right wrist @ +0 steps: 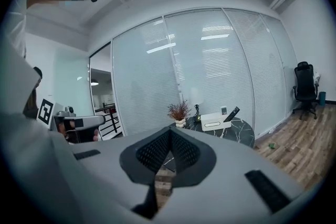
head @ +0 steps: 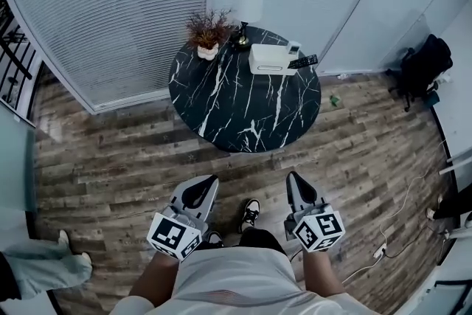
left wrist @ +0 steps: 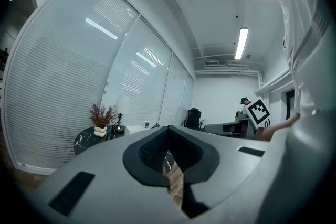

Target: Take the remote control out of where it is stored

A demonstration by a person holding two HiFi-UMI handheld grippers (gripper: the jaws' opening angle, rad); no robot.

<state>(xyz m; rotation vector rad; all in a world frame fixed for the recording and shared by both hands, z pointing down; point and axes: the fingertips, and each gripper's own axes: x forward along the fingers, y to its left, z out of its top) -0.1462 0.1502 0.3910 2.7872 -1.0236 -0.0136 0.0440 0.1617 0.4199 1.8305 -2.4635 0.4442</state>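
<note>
A black remote control (head: 303,62) leans out of the right end of a white box (head: 270,60) at the far side of a round black marble table (head: 243,114). A small white remote (head: 293,49) stands behind it. In the right gripper view the black remote (right wrist: 231,114) sticks up from the box (right wrist: 215,121). My left gripper (head: 203,192) and right gripper (head: 298,188) are held low near my body, well short of the table. Both are shut with nothing in them. The left gripper (left wrist: 168,131) points left of the table; the right gripper (right wrist: 169,134) points toward it.
A potted dried plant (head: 209,34) and a small dark ornament (head: 242,37) stand at the table's back edge. Glass walls with blinds (head: 118,4) close the room behind. A black backpack (head: 425,66) and floor cables (head: 402,214) lie right. Another person's leg (head: 40,267) is at bottom left.
</note>
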